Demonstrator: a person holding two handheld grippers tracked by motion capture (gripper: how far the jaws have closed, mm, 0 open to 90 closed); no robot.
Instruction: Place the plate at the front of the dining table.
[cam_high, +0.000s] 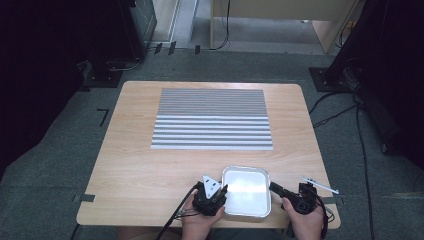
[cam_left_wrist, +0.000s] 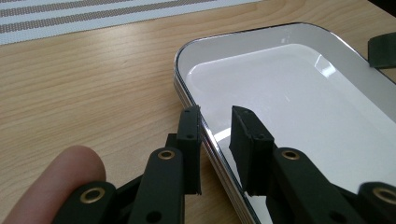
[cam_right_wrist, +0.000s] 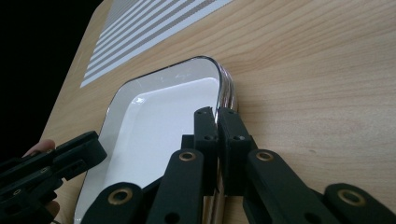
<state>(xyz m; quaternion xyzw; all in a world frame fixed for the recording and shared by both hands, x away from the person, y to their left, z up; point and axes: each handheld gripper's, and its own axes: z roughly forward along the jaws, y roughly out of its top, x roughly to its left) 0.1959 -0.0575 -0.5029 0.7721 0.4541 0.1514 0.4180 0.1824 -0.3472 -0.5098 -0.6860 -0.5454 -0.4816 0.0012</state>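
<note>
Pale wood table (cam_high: 150, 170) bears a white enamel tray (cam_high: 246, 191) at its near edge. The right gripper (cam_right_wrist: 216, 114) is clamped on one rim; the left gripper (cam_left_wrist: 215, 122) straddles the opposite rim, jaws apart. Pinch fully before lifting level.

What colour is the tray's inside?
White, with a shiny metal rim; the tray shows best in the left gripper view.

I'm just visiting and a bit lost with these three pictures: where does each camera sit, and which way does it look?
High view: above the near table edge, looking forward and down; both hands and forearms show.
Left gripper view: rides the left gripper, whose jaws straddle the tray rim; a fingertip shows.
Right gripper view: rides the right gripper, clamped on the opposite rim.
All share tray and striped mat.
</note>
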